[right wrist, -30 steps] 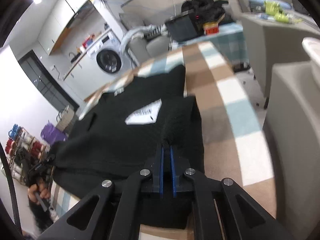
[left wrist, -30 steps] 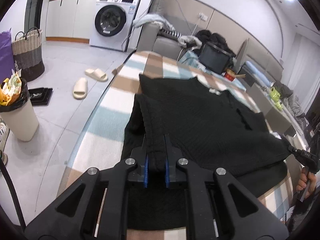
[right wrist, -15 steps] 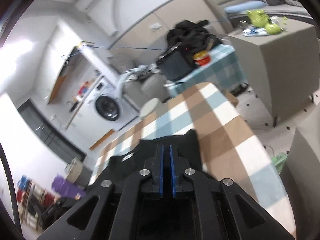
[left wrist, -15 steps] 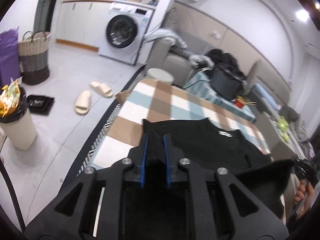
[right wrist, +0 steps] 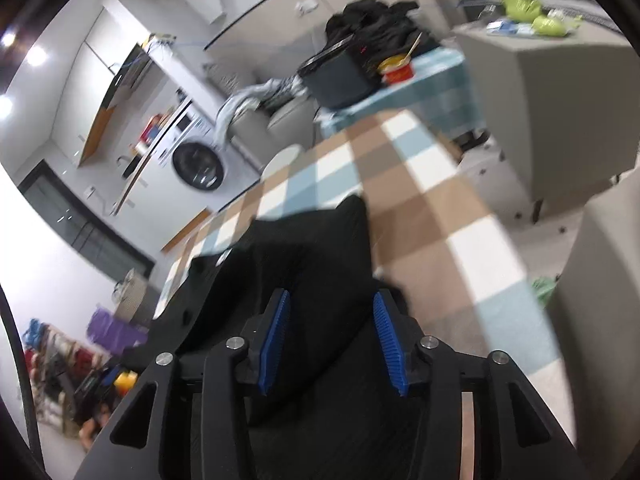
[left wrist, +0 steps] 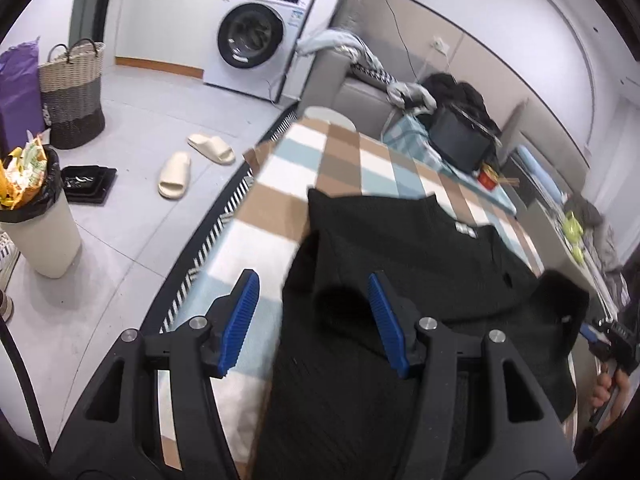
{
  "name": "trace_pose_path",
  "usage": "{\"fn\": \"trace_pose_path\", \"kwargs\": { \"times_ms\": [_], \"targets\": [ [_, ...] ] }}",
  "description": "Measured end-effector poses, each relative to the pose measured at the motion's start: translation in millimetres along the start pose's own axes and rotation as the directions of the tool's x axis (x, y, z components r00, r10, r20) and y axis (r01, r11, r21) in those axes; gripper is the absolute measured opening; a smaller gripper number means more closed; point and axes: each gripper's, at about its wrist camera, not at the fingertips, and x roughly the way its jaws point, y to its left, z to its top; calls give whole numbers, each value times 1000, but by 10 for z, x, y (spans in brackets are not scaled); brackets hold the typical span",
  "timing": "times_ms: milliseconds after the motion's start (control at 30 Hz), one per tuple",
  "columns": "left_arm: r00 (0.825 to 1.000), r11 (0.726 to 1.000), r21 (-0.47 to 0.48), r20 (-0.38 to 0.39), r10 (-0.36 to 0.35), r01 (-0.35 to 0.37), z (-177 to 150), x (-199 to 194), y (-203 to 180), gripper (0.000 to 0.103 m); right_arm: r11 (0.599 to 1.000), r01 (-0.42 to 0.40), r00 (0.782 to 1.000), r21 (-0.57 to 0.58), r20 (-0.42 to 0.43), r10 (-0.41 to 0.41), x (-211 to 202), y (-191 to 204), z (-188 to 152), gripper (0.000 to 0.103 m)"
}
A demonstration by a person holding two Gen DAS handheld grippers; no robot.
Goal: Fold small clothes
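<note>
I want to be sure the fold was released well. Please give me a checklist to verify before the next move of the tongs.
1. Left tongs open, blue pads off the cloth: ok; the jaws have just been opening.
2. Right tongs open: ok; also just opening, with cloth lying between the pads.
3. Black garment resting on the checked cover, not hanging off its edge: ok.
4. Folded layer lying flat: not ok, a raised bump shows near the left tongs.
5. Folded edges lined up: cannot tell, the views are blurred.
</note>
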Motion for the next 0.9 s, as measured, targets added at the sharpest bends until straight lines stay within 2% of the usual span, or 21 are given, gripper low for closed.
{"fn": "trace_pose_path", "kwargs": {
  "times_ms": [100, 167, 267, 300, 333, 367, 400, 467, 567, 633, 700, 767, 800, 833, 900],
  "targets": [
    [1000, 1000, 23, -28, -1, 2, -80, 96, -78, 54, 999, -53, 998, 6, -27, 53, 47, 83, -70, 46],
    [999, 999, 43, -37, -4, 6, -111, 147, -144, 53, 992, -123, 991, 22, -48, 124, 90, 152, -120, 46],
    [999, 997, 79, -35, 0, 3, -132, 233, -222, 53, 992, -124, 989, 1, -75, 124, 160, 295, -198, 46],
    [999, 997, 76, -35, 1, 2, -123, 267, -225, 48, 994, -111, 992, -21, -71, 109, 184, 341, -211, 46],
    [999, 998, 63, -45, 4, -1, -110, 322, -215, 30, 996, -88, 994, -30, -61, 86, 217, 362, -213, 41],
    [998, 999, 54, -62, 2, 2, -84, 376, -212, 20, 998, -61, 997, -8, -56, 60, 261, 344, -208, 23],
    [996, 999, 38, -84, -9, 12, -56, 443, -202, 8, 999, -42, 997, 29, -69, 44, 319, 305, -197, 14],
    [997, 999, 27, -70, -25, 27, -11, 470, -193, 3, 994, -31, 995, 107, -89, 40, 446, 220, -144, 4],
    [998, 999, 20, -32, -47, 47, 105, 453, -197, 3, 989, -52, 998, 136, -32, 57, 487, 208, -27, 3],
    [998, 998, 2, 3, -70, 70, 229, 440, -175, 3, 982, -108, 994, 157, 41, 103, 458, 219, 101, 3],
    [997, 997, -37, 37, -73, 74, 360, 470, -118, 4, 971, -131, 987, 198, 119, 109, 429, 179, 248, 6],
    [1000, 995, -97, 28, -13, 16, 476, 525, -37, 20, 958, -114, 983, 263, 171, 70, 407, 81, 409, 12],
    [1000, 991, -131, 26, 9, -5, 515, 545, 8, 34, 953, -105, 982, 283, 180, 55, 392, 39, 459, 15],
    [999, 988, -155, 33, 14, -9, 543, 550, 51, 41, 953, -80, 984, 293, 176, 28, 378, -1, 507, 18],
    [999, 989, -151, 35, 9, -4, 576, 558, 85, 43, 960, -53, 987, 274, 162, 8, 345, -40, 562, 19]
  ]
}}
